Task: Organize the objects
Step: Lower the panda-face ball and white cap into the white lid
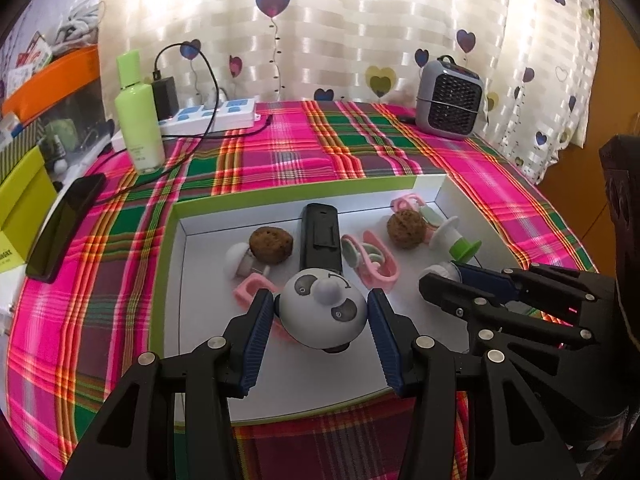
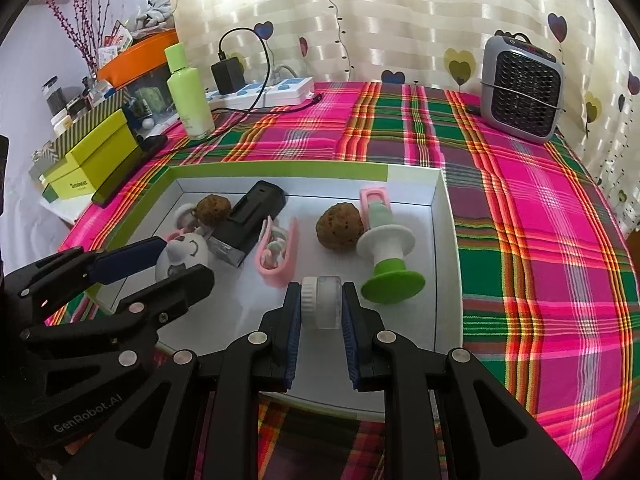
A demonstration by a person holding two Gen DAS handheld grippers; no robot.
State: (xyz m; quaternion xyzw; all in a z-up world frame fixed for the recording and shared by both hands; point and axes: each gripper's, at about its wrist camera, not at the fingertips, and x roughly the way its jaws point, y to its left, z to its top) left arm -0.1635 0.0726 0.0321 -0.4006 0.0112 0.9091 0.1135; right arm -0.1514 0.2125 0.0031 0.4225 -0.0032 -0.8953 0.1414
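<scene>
Heart-printed curtains (image 1: 360,40) are hanging behind a desk (image 2: 540,240) covered in a pink, green and orange plaid cloth, and on it a shallow white tray with a lime rim (image 2: 280,168) is lying with the objects inside.

Near the tray's front, the left tongs (image 1: 320,312) are gripping a white egg-shaped panda toy (image 1: 322,312) with grey eye patches and a round nose, their blue ribbed pads pressing on both of its sides. To the right, the right tongs (image 2: 322,306) are squeezed narrow on a small white roller-like cylinder (image 2: 322,302) with a ribbed edge, lying on its side.

Deeper in the tray, a black remote-like device (image 1: 321,240) is lying lengthwise just behind the panda. Two rough brown balls (image 1: 271,245) (image 1: 406,229) are sitting on either side of it, well apart. A pink clip with pale green parts (image 1: 372,260) is lying between the black device and the right-hand ball, and a green-and-white plunger-shaped piece (image 2: 384,256) is resting beside that ball.

Outside the tray, a pale green bottle (image 1: 138,116) is standing upright at the desk's left, next to a white and blue power strip (image 1: 216,114) holding a black charger. A dark phone (image 1: 66,228) is lying near the left edge, and a grey grilled fan heater (image 2: 520,92) is standing at the far right.
</scene>
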